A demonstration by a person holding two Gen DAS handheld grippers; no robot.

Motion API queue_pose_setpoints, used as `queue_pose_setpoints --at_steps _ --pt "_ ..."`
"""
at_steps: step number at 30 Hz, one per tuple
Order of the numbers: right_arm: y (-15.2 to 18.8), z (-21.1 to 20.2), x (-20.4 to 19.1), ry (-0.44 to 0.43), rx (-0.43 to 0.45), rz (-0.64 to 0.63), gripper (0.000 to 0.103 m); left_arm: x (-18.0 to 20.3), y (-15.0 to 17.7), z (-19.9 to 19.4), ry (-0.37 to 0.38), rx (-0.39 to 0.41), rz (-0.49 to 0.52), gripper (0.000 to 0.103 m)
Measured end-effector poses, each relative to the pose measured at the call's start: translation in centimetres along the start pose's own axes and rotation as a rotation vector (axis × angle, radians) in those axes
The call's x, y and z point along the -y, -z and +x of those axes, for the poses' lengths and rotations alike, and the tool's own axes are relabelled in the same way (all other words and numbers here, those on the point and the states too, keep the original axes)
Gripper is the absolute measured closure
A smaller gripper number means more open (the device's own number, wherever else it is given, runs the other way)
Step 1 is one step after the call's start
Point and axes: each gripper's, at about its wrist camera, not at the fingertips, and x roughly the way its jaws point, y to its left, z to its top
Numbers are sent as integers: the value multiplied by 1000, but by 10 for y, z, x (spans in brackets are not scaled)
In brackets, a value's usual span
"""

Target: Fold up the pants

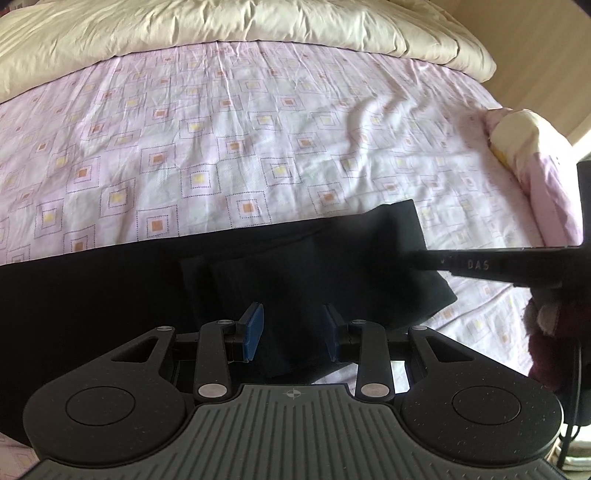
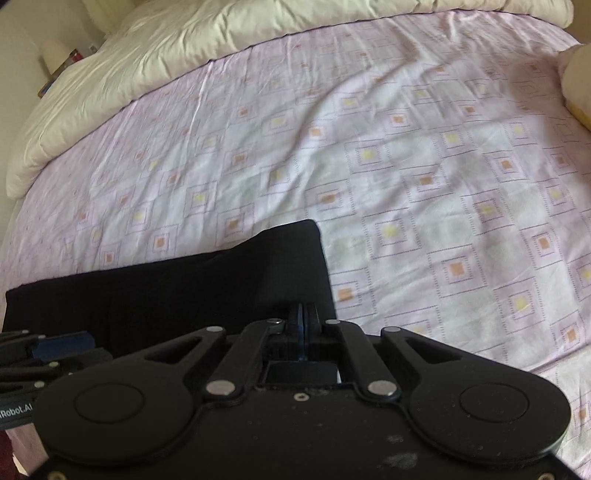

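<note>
Two grippers work limp black pants (image 1: 295,251) on the bed (image 1: 221,147): left gripper (image 1: 293,332) spread over cloth, right gripper (image 2: 303,328) pressed together; grip hems.

One pair of black pants (image 1: 295,251) is lying on one bed (image 1: 258,129), two grippers, left gripper (image 1: 291,332) and right gripper (image 2: 303,325), are hovering over it, and one cream duvet (image 1: 221,29) is sitting behind.

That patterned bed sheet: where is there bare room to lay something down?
Bare sheet runs from the black pants up to the cream duvet, and right of the pants' end. The near edge is crowded: pants and both tongs.
</note>
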Motion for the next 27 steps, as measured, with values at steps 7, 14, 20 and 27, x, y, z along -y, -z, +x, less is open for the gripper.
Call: queue_pose_setpoints --at_steps 7,14,20,27 --pt "10 16 -30 -16 -63 -88 100 -1 -10 15 -10 -7 4 70" --pt "-14 -19 -25 -71 44 -27 99 -24 -5 52 -32 -98 -13 70" --pt "-42 7 -14 -19 19 -9 99 -26 -4 53 -18 -96 -3 70" --pt "-50 42 4 -31 -59 53 103 -32 -5 52 2 -90 -44 70"
